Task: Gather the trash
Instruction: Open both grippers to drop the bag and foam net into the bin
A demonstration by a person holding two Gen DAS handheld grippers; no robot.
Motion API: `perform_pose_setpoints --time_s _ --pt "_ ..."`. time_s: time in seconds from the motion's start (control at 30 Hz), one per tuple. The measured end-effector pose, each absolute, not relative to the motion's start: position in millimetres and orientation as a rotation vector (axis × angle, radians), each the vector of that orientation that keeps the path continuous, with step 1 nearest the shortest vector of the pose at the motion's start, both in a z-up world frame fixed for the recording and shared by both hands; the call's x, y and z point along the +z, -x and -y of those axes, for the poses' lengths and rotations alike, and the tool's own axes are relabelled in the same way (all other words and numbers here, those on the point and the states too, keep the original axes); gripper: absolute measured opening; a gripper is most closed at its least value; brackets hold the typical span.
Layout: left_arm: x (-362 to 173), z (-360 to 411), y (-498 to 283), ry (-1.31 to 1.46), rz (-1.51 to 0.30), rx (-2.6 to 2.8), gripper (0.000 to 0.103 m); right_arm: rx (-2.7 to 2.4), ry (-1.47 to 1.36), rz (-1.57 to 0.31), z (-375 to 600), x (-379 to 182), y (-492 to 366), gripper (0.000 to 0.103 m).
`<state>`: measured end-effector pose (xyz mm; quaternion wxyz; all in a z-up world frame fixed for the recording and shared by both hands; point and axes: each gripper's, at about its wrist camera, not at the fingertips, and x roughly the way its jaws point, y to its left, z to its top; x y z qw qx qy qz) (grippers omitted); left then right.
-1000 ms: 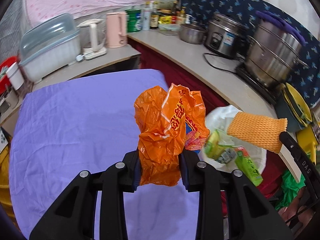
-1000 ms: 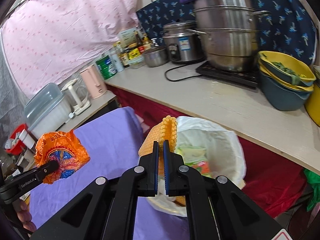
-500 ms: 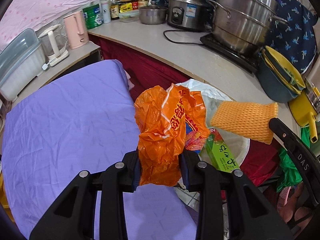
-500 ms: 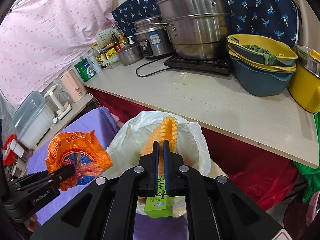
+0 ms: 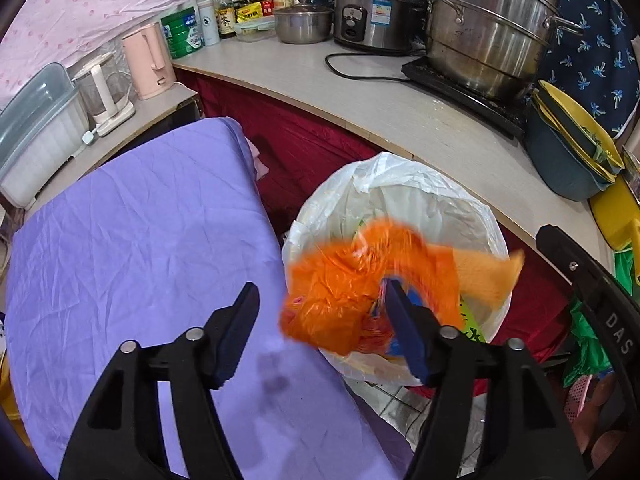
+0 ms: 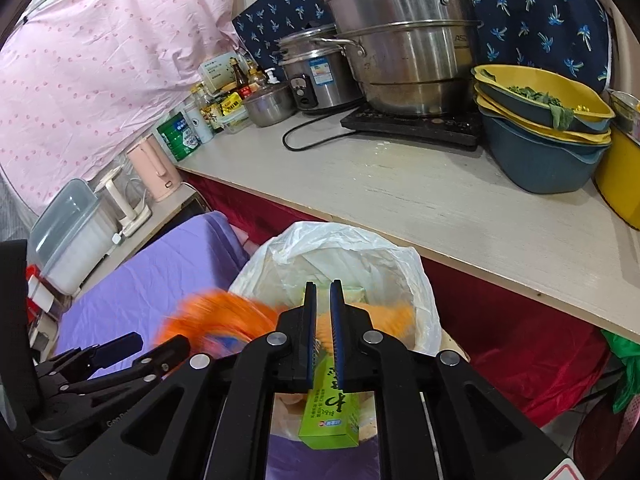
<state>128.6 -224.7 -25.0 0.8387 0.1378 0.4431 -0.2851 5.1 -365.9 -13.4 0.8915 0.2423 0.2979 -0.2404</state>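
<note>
Left wrist view, left to right: a purple cloth (image 5: 132, 240) covers the table surface at left. The left gripper (image 5: 324, 324) is held over the cloth's right edge with its jaws spread wide apart and nothing clamped between them. A crumpled orange plastic bag (image 5: 344, 292), motion-blurred, lies just ahead of the right-hand jaw, against its inner face and over the near rim of the trash bin. The trash bin (image 5: 400, 184) is lined with a white plastic liner and stands between the cloth-covered table and a beige countertop (image 5: 380, 112). A yellow-orange foam net (image 5: 488, 272), also blurred, shows at the bin's right rim. The right gripper's (image 5: 592, 292) black body enters at far right.

Right wrist view, left to right: the left gripper (image 6: 132, 348) appears at lower left, fingers parted. The orange plastic bag (image 6: 216, 316) is a blur beside it, at the bin's left rim. The right gripper (image 6: 323, 320) points down into the trash bin (image 6: 344, 252); its jaws stand a narrow gap apart, and nothing is visibly clamped. The foam net (image 6: 384, 316) is a blur just beyond the fingers, inside the liner. A green carton (image 6: 332, 416) lies in the bin beneath the gripper. On the countertop (image 6: 420, 192) at right stand a steel steamer pot (image 6: 404, 40) and stacked basins (image 6: 544, 132).
</note>
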Motion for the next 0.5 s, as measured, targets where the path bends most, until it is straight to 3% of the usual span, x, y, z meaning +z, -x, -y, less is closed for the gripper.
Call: perform_pose_setpoints --time_s 0.1,0.5 --pt "-24 222 -132 -0.280 -0.942 -0.592 0.067 -0.494 -0.511 -0.607 364 -10 0 0.017" --pt "-27 187 -132 -0.236 -0.950 -0.543 0.068 -0.480 -0.508 -0.723 332 -52 47 0.015"
